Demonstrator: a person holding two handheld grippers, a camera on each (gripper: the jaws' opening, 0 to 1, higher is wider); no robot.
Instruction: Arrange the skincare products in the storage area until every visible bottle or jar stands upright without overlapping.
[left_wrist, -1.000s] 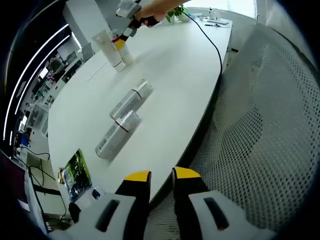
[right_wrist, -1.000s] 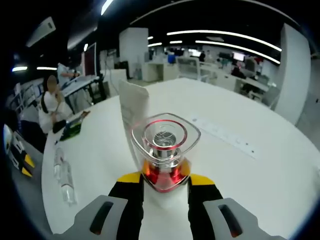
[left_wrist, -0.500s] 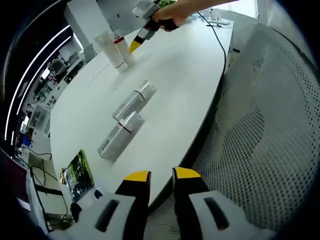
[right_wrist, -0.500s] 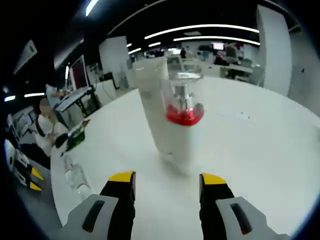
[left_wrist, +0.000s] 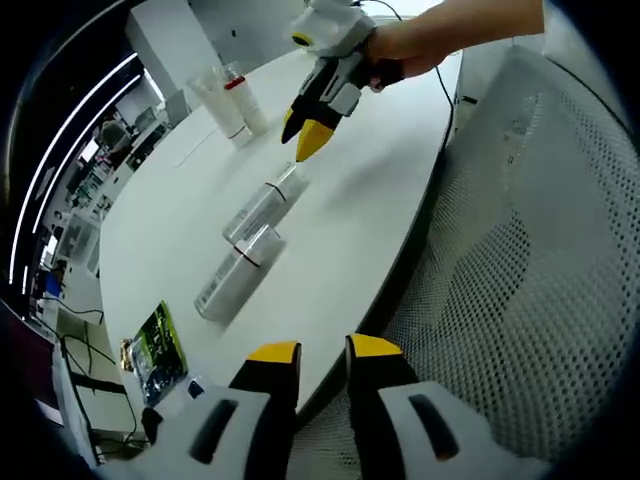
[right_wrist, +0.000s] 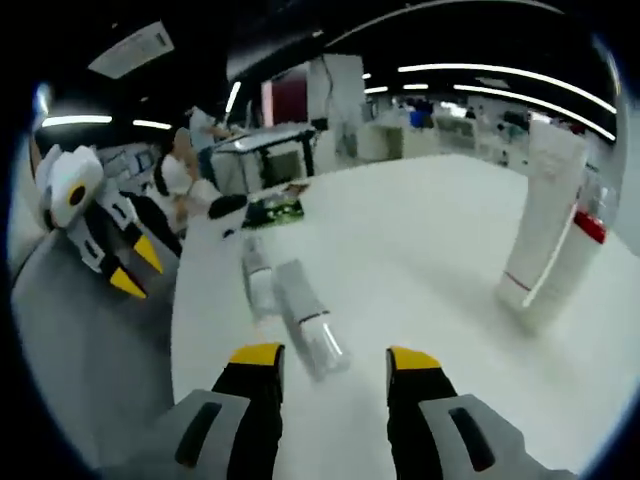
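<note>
On the white table (left_wrist: 170, 215) a tall white tube (left_wrist: 216, 95) and a clear-capped bottle with a red band (left_wrist: 245, 98) stand upright side by side at the far end. Two silver-white bottles lie flat, one (left_wrist: 265, 198) farther off and one (left_wrist: 235, 272) nearer. My right gripper (left_wrist: 302, 132), held by a hand, hovers open just above the farther lying bottle. In the right gripper view its jaws (right_wrist: 333, 357) stand apart over that lying bottle (right_wrist: 308, 325); the other one (right_wrist: 255, 280) lies beyond it, and the tube (right_wrist: 543, 230) and red-banded bottle (right_wrist: 592, 225) stand at right. My left gripper (left_wrist: 323, 350) holds nothing, off the table's edge.
A green packet (left_wrist: 156, 338) lies near the table's edge, also visible as the green packet (right_wrist: 270, 211) in the right gripper view. A mesh chair back (left_wrist: 530, 260) is at the right. A black cable (left_wrist: 447, 85) runs off the table. People sit at desks (right_wrist: 185, 165) behind.
My right gripper let go of the red-banded bottle, which now stands beside the tube, and drew back toward the lying bottles. The left gripper has stayed put.
</note>
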